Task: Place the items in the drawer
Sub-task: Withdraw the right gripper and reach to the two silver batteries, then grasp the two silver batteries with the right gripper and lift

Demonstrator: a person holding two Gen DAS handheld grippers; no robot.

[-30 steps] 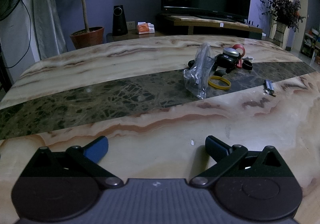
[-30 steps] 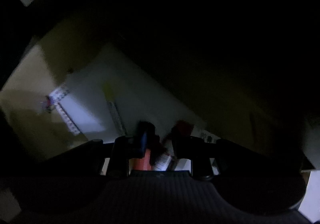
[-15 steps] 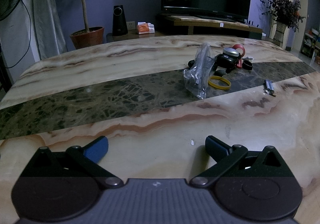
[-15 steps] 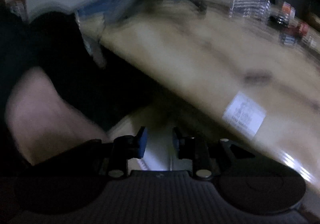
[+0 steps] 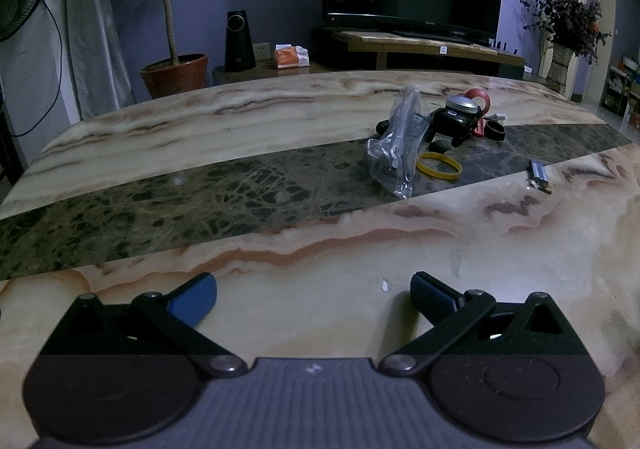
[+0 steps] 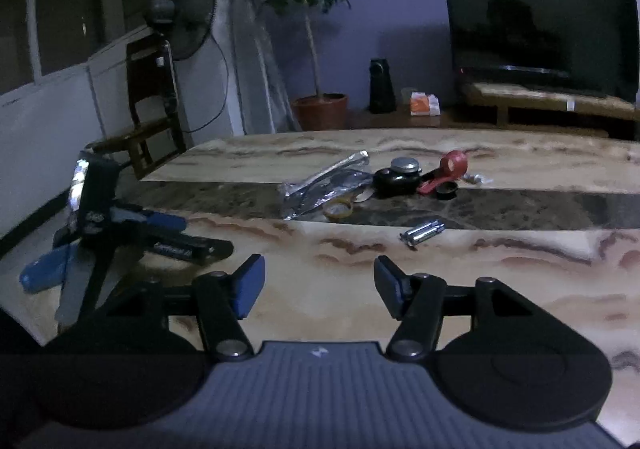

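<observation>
Right wrist view: right gripper (image 6: 318,281), blue pads spread with nothing between, jaws just opening, over veined marble table (image 6: 500,289). Crinkled clear plastic bag (image 6: 320,189), yellow ring (image 6: 338,209) and metal cylinders (image 6: 424,231) lie mid-table; lettering unreadable. Left gripper (image 5: 314,295) also spread, empty.

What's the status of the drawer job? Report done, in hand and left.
Done: nothing can be confirmed; the drawer is out of view. In hand: nothing. The right gripper has just been opening and is empty above the table; the left gripper rests open and empty. Left: the plastic bag, yellow band, black device, red tape holder and metal piece.
</observation>
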